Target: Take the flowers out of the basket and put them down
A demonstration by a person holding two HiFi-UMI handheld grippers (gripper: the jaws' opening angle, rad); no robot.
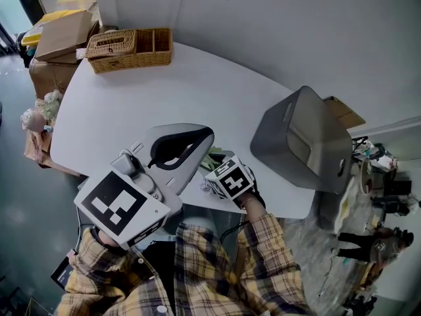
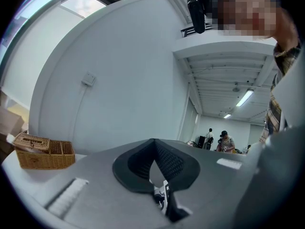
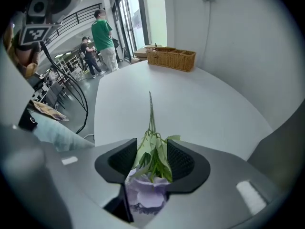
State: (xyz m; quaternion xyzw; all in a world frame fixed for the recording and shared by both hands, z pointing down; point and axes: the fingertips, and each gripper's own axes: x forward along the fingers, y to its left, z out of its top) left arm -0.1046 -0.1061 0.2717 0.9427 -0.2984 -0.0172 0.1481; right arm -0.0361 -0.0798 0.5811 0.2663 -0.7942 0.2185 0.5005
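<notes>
Lavender in bloom and green in leaf, the flower lies on the white surface near its front edge. Its thin stem points away toward the wicker basket, which stands well apart at the far end. Over the flower the right tongs tilt steeply down. They are spread, with the leaves and bloom lying loosely between the pads, not pinched. Beside them the left tongs are held level above the surface, pressed together at the tips with nothing between them. In the head view a grey bin sits at the right end of the surface.
</notes>
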